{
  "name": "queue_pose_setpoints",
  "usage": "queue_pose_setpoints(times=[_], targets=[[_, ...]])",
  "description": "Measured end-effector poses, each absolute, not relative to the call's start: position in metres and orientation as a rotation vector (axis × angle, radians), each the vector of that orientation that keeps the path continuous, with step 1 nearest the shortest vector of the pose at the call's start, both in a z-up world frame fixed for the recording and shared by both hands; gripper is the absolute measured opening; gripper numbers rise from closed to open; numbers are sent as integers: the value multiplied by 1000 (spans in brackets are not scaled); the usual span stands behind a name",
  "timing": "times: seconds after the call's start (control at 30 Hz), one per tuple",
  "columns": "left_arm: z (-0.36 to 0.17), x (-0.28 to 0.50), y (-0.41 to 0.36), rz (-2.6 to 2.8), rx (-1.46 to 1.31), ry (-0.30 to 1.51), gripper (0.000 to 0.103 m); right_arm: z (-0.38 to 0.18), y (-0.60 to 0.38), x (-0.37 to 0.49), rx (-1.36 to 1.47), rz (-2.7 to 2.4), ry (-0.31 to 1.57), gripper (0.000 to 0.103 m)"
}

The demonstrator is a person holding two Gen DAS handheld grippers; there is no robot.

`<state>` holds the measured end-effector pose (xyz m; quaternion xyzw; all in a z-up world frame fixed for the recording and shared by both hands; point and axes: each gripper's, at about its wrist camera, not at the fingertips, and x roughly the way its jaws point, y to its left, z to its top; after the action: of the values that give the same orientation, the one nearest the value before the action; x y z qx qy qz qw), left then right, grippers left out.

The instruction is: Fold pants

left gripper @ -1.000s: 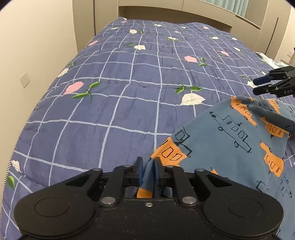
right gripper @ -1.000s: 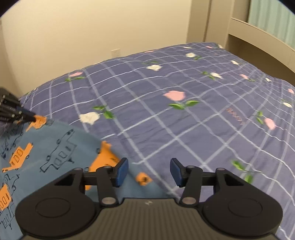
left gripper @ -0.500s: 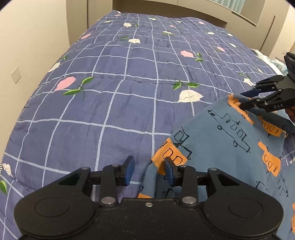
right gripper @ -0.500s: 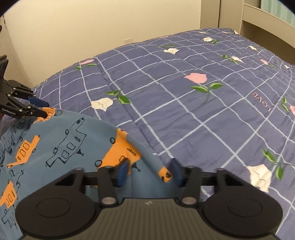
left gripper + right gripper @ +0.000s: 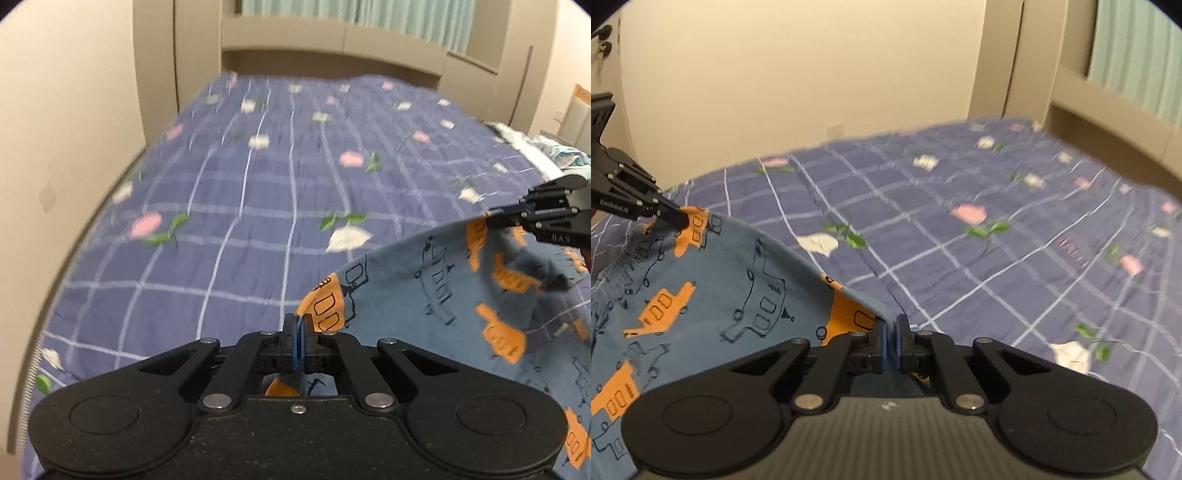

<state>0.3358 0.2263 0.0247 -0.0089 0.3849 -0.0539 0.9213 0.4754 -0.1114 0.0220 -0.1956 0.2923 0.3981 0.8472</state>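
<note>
The pants (image 5: 424, 280) are blue with orange and outlined truck prints. They hang stretched between my two grippers above the bed. My left gripper (image 5: 298, 325) is shut on one corner of the top edge. My right gripper (image 5: 891, 326) is shut on the other corner of the pants (image 5: 720, 295). The right gripper also shows at the right edge of the left wrist view (image 5: 495, 218), pinching the cloth. The left gripper shows at the left edge of the right wrist view (image 5: 681, 219). The lower part of the pants is out of view.
A bed with a purple checked floral quilt (image 5: 277, 192) fills the space ahead. A beige wall (image 5: 55, 110) runs along its left side. A wooden headboard (image 5: 332, 62) with a curtain above stands at the far end. Crumpled bedding (image 5: 565, 155) lies at far right.
Both grippers have closed on the pants' top edge; the left had let go and regripped. Both have lifted, raising the cloth off the quilt and stretching it between them.
</note>
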Motion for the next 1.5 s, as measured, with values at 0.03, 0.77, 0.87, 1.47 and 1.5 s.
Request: queue_pose_setpoints(times=[0.03,0.77,0.87,1.47,1.5], targets=[[32,327,222,-117,-8,765,0,27,-117,466,-408,833,599,4],[35,152,147,-283,157,689,0,42,-202,266,-414,751,473,2],[33,141,144,-287,176,687,0,38,-205,255,-414,745,476,2],[-8,95,127,-325,302,709,0,4,-222,172,-412,739,546,2],[-9,93,127,-326,307,705,0,2,-223,169,-412,738,546,1]])
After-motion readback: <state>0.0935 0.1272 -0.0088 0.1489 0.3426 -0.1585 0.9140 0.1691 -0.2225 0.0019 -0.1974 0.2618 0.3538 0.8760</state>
